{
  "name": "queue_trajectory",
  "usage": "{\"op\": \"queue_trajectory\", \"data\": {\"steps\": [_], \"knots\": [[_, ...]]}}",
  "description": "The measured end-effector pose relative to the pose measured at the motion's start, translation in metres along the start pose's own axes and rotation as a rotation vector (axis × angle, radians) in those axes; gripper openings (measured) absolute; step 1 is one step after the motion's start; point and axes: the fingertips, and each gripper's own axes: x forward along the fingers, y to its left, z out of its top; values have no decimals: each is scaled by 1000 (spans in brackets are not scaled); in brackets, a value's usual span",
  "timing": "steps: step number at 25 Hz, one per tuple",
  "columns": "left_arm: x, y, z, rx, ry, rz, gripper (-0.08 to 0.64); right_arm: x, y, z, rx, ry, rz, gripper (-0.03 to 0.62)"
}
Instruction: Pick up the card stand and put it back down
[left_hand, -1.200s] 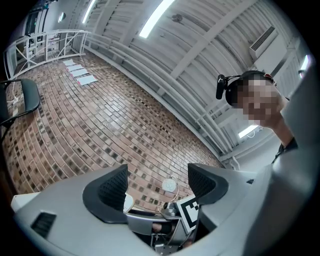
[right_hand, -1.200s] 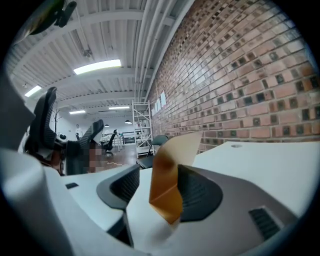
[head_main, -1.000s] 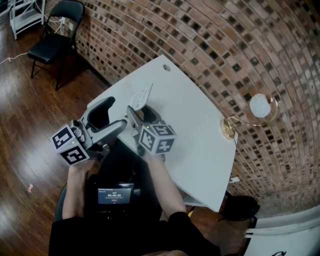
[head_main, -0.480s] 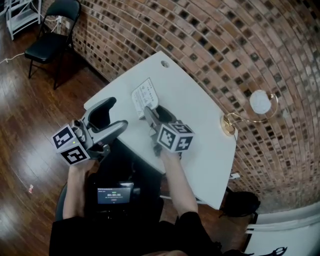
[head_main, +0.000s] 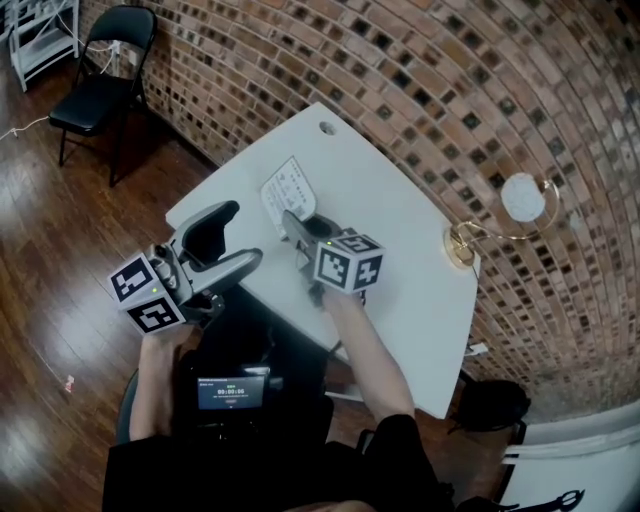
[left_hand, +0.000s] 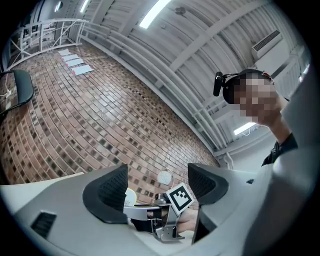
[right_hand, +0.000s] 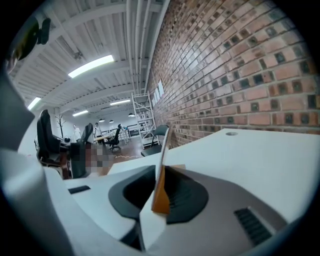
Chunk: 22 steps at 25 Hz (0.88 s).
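While head view looks down, card stand (head_main: 289, 190) sits upright on white table (head_main: 410, 280), right gripper (head_main: 296, 228) at its base, left gripper (head_main: 238, 238) by the table edge. Left gripper view: 2 jaws wide, empty. Right gripper view: jaws closing on card stand (right_hand: 161, 186), probably touching.

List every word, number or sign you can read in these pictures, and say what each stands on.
Nothing can be quoted.
Card in the card stand, between the right gripper's closing jaws: printed lines, too small to read.
Screen at the person's chest: digits, too blurred.
Right marker cube and left marker cube: square patterns, no words.
White board, bottom right: black script, cut off.
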Motion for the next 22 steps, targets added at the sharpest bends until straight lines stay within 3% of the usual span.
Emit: {"op": "queue_trajectory", "data": {"steps": [5, 14, 22], "knots": [[2, -2, -11, -6, 31, -18, 374, -9, -5, -2, 68, -29, 53, 21], [22, -10, -33, -15, 106, -67, 374, -45, -12, 7, 142, -108, 130, 21], [50, -27, -49, -12, 166, -143, 376, -110, -24, 39, 133, -227, 142, 21]]}}
